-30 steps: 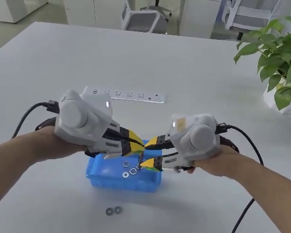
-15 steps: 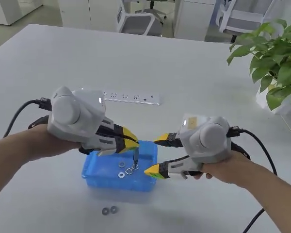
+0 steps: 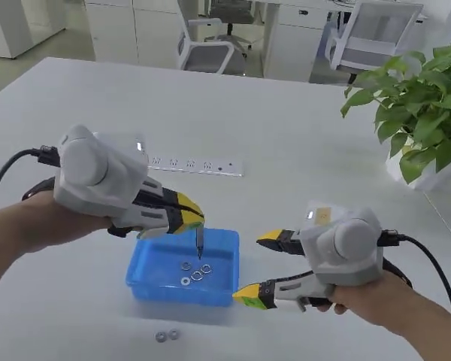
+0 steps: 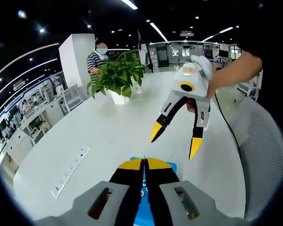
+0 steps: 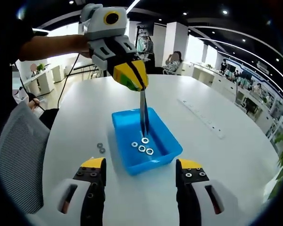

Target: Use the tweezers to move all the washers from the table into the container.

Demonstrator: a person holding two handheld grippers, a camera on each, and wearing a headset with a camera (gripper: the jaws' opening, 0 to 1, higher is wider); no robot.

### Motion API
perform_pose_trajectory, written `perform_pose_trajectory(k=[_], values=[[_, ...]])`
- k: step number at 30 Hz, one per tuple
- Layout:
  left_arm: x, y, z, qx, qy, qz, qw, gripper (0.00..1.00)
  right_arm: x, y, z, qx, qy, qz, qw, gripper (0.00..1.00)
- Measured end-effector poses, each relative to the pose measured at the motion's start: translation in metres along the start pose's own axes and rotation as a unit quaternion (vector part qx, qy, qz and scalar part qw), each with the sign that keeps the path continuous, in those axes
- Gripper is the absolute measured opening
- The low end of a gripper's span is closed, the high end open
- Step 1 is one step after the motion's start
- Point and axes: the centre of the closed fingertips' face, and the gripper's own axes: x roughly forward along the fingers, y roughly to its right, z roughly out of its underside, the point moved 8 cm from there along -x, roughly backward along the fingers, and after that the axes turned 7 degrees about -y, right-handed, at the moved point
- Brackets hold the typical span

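Head view: two stray washers (image 3: 167, 336) lie at bottom frame, just below container (image 3: 177, 295), down-left of upright tweezers (image 3: 199, 244) pinched by left gripper (image 3: 195, 218); right gripper (image 3: 257, 267) spread, empty.

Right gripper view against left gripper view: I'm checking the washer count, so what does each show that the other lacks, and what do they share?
The right gripper view gives the left gripper, shut on the tweezers, whose tips point down at four washers in the blue container, plus two washers lying on the table. The left gripper view gives the right gripper, jaws open, held above the table. Both share the white table, the container and the power strip.
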Motion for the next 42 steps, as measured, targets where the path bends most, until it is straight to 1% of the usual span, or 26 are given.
perform_pose_trajectory(k=[4,7,13,16,18,21,26,32,42], values=[[-0.010,0.003,-0.002,-0.002,-0.004,-0.003,1.0000,0.04,-0.007,-0.008,0.001,0.007,0.002,0.003,1.0000,0.65],[-0.016,0.006,0.000,-0.005,-0.010,-0.005,0.9999,0.04,-0.015,-0.012,0.002,0.018,0.009,0.014,0.9997,0.66],[-0.032,0.015,0.007,-0.011,-0.017,-0.013,0.9997,0.04,-0.025,-0.019,0.006,0.030,0.011,0.028,0.9991,0.71],[-0.039,0.019,0.011,-0.017,-0.018,-0.018,0.9995,0.04,-0.029,-0.024,0.010,0.037,0.012,0.034,0.9987,0.72],[-0.043,0.022,0.013,-0.022,-0.019,-0.019,0.9994,0.04,-0.031,-0.027,0.012,0.040,0.011,0.036,0.9985,0.72],[-0.049,0.026,0.016,-0.021,-0.020,-0.022,0.9993,0.04,-0.034,-0.032,0.014,0.044,0.011,0.038,0.9982,0.73],[-0.058,0.031,0.023,-0.028,-0.025,-0.027,0.9989,0.04,-0.036,-0.039,0.013,0.051,0.016,0.042,0.9977,0.74],[-0.063,0.039,0.030,-0.034,-0.027,-0.028,0.9987,0.04,-0.037,-0.045,0.012,0.051,0.019,0.045,0.9975,0.77],[-0.062,0.052,0.042,-0.043,-0.029,-0.024,0.9984,0.04,-0.037,-0.055,0.015,0.058,0.027,0.041,0.9971,0.83]])
